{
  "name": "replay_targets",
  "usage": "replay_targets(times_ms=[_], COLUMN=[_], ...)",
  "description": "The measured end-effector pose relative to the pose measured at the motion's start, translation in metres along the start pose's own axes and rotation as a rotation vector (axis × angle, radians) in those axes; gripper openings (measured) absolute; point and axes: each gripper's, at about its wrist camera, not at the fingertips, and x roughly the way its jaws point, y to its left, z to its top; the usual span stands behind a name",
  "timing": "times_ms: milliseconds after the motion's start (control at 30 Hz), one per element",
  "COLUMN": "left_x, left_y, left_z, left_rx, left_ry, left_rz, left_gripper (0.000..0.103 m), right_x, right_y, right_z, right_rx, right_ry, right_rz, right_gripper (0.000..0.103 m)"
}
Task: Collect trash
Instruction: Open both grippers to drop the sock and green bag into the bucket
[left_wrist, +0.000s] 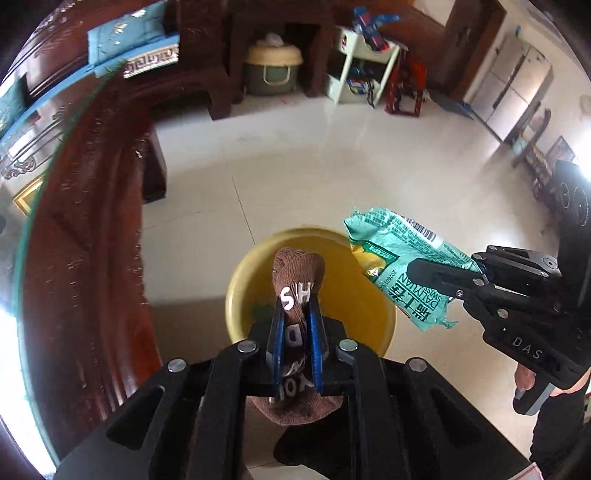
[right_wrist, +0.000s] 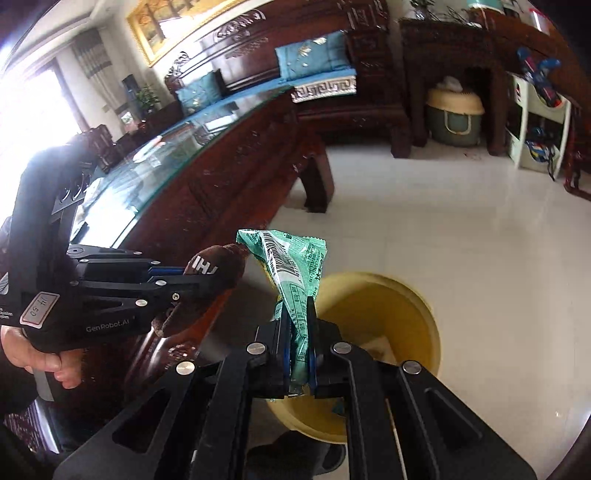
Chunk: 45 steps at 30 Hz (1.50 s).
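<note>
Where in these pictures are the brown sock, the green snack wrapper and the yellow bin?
brown sock (left_wrist: 295, 291), left wrist view, on its upper part with white letters.
green snack wrapper (right_wrist: 295, 277), right wrist view, on its printed middle above the pads.
yellow bin (left_wrist: 240, 280), left wrist view, on its left rim.

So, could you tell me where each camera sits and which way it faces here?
Left wrist: on the left gripper, looking down along its fingers at the brown sock it clamps over the yellow bin; right gripper and hand at right.
Right wrist: on the right gripper, looking down past the green wrapper it pinches; left gripper and hand at left.
Shared: bin, sock, wrapper, wooden table.
</note>
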Motion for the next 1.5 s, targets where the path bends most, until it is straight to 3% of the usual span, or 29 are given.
replay_targets(times_ms=[333,633,667,733,767,1400,1500], left_x=[0.050,0.061,0.062,0.065,0.066,0.087,0.089], left_y=[-0.015,-0.011,-0.011,-0.009,-0.009,-0.018,-0.019], left_z=[0.003,0.001,0.000,0.001,0.001,0.005,0.007], left_rx=[0.041,0.048,0.049,0.045,0.043,0.066,0.072], left_ry=[0.111,0.142,0.144,0.151,0.155,0.205,0.207], left_rz=[0.003,0.002,0.001,-0.003,-0.004,-0.025,-0.020], left_gripper=[0.012,0.012,0.012,0.012,0.012,0.012,0.018], right_x=[0.030,0.054,0.056,0.061,0.062,0.050,0.049], right_y=[-0.042,-0.056,-0.056,-0.055,-0.055,-0.058,-0.061], right_z=[-0.030,-0.031,-0.029,-0.027,-0.025,-0.021,-0.025], right_rx=[0.050,0.035,0.033,0.029,0.029,0.027,0.033], right_ry=[0.153,0.217,0.226,0.242,0.240,0.226,0.231], right_rz=[-0.115,-0.125,-0.129,-0.132,-0.136,-0.134,-0.134], right_gripper=[0.007,0.010,0.013,0.044,0.045,0.047,0.047])
